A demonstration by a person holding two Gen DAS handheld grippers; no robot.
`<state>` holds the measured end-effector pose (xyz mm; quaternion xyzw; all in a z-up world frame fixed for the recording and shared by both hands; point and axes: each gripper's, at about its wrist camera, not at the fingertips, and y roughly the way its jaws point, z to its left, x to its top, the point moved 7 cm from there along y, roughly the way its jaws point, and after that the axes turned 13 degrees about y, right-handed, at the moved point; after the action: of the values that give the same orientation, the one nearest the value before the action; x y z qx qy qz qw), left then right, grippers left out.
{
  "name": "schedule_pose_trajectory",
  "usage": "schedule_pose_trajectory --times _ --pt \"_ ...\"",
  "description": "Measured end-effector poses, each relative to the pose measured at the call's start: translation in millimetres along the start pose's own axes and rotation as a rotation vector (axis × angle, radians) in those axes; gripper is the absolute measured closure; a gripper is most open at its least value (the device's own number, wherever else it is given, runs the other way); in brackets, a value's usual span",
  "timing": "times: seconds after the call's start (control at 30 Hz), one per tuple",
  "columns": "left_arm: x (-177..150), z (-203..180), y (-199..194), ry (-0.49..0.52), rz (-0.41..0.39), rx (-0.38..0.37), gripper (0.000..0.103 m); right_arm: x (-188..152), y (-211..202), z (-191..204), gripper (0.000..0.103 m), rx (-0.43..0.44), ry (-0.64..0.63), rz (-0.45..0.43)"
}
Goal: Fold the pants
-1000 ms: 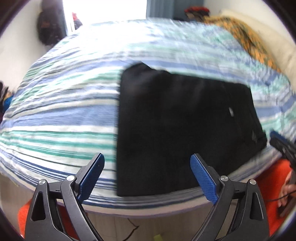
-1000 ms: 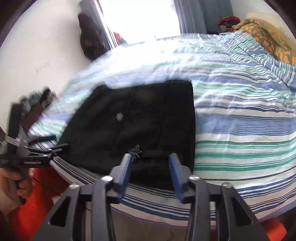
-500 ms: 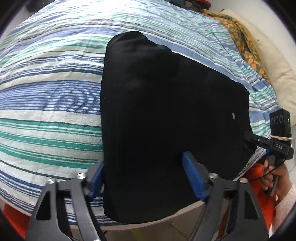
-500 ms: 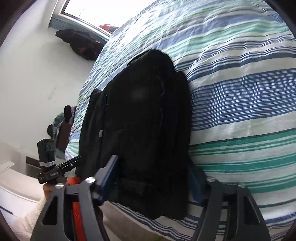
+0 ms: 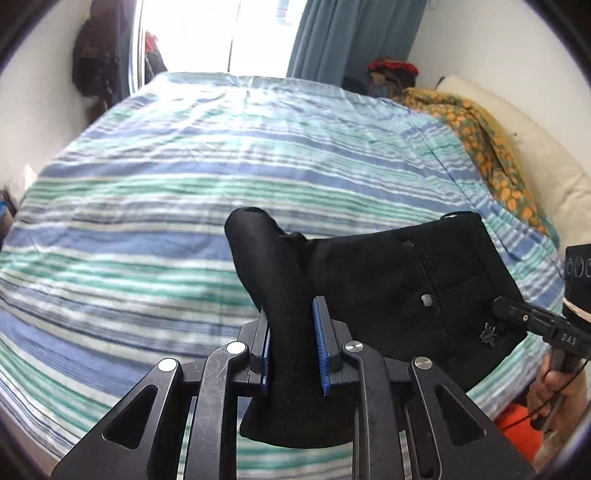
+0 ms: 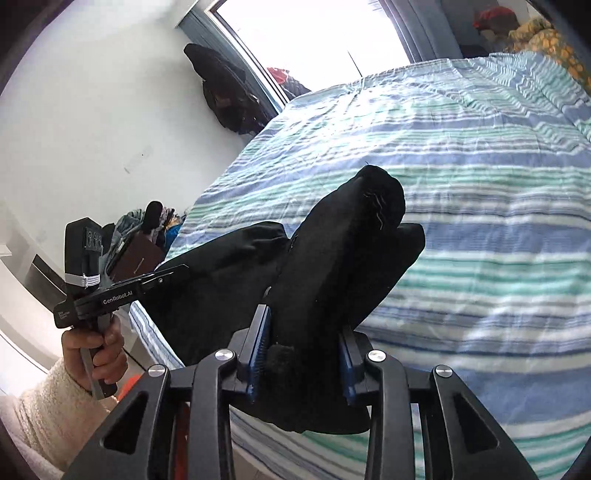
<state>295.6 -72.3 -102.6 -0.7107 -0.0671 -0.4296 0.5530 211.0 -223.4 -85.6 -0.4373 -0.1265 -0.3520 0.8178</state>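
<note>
At 6 o'clock in each wrist view, the left gripper [image 5: 292, 343] and the right gripper [image 6: 303, 354] each pinch a thick fold of the black pants [image 5: 388, 284], raised over the near edge of the bed. Beyond, the striped bedsheet [image 5: 221, 166] fills the middle. At 2 o'clock lie an orange patterned blanket [image 5: 480, 136] and a pillow [image 5: 532, 147]. At 12 o'clock stand a bright window [image 5: 221, 33] and a blue curtain [image 5: 351, 37].

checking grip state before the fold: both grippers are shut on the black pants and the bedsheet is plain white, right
Not quite. The left gripper and the right gripper are each shut on the black pants, but the bedsheet is not plain white: it is striped blue, green and white, as the left wrist view shows.
</note>
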Motion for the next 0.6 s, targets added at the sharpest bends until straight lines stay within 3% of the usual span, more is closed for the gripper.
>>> schedule_pose_trajectory --times 0.03,0.1,0.17,0.23,0.33,0.43,0.53,0.6 --pt "5 8 2 0.014 -0.009 0.047 0.082 11 8 1 0.070 -0.003 0.008 -0.012" --pt "5 31 15 0.032 0.011 0.151 0.066 26 33 1 0.066 -0.040 0.013 0.001" --pt "-13 49 20 0.057 0.053 0.294 0.027 33 46 -11 0.054 -0.158 -0.005 0.011" --pt "-38 50 16 0.095 0.065 0.351 0.023 26 39 -24 0.052 -0.243 -0.025 0.003" --pt "-82 32 -1 0.136 0.074 0.377 0.013 0 14 -40 0.025 -0.337 -0.046 0.008" --pt "-111 -4 -18 0.163 0.076 0.391 0.012 -31 -24 -45 0.020 -0.409 -0.113 -0.038" --pt "-116 -32 -41 0.155 0.064 0.367 0.010 -61 -69 -31 0.004 -0.454 -0.160 -0.137" --pt "-104 -47 -62 0.127 0.023 0.327 0.004 -73 -106 -7 0.001 -0.491 -0.218 -0.278"
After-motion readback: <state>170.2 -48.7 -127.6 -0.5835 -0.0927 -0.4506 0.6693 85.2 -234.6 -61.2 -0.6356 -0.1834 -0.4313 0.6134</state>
